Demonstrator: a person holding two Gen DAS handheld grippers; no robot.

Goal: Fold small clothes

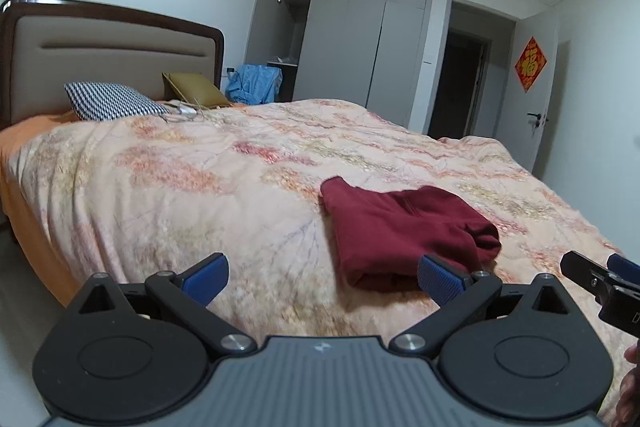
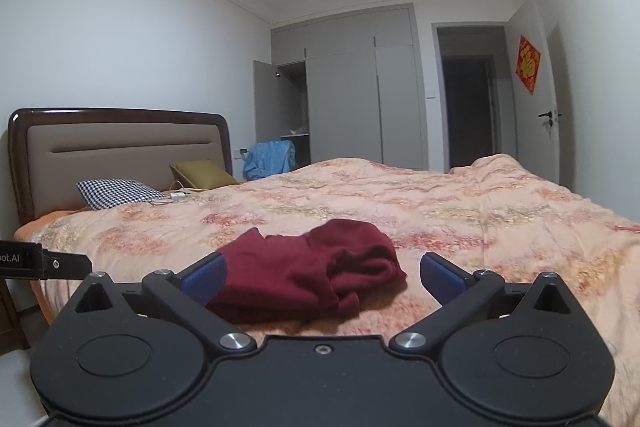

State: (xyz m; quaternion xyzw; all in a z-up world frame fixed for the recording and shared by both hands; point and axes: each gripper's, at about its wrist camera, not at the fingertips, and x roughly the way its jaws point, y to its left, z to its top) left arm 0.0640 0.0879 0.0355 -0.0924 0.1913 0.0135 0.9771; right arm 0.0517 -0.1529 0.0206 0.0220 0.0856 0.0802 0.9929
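Observation:
A dark red garment (image 1: 404, 231) lies folded into a compact bundle on the floral quilt (image 1: 224, 179), near the bed's front edge. My left gripper (image 1: 322, 281) stands open just short of it, to its left, with nothing between its blue pads (image 1: 206, 277). In the right wrist view the same red garment (image 2: 308, 275) sits straight ahead, beyond my open right gripper (image 2: 322, 277), whose blue pads (image 2: 442, 277) flank it without touching. The right gripper's tip (image 1: 600, 277) shows at the right edge of the left view. The left gripper's black tip (image 2: 48, 263) shows at the left edge of the right view.
A checked pillow (image 1: 110, 101) and an olive cushion (image 1: 194, 89) rest against the headboard (image 1: 112, 47), with a small white device and cable (image 1: 182, 113) beside them. Blue cloth (image 1: 254, 83) hangs by an open grey wardrobe (image 1: 344, 39). A doorway (image 1: 460, 83) opens at the back right.

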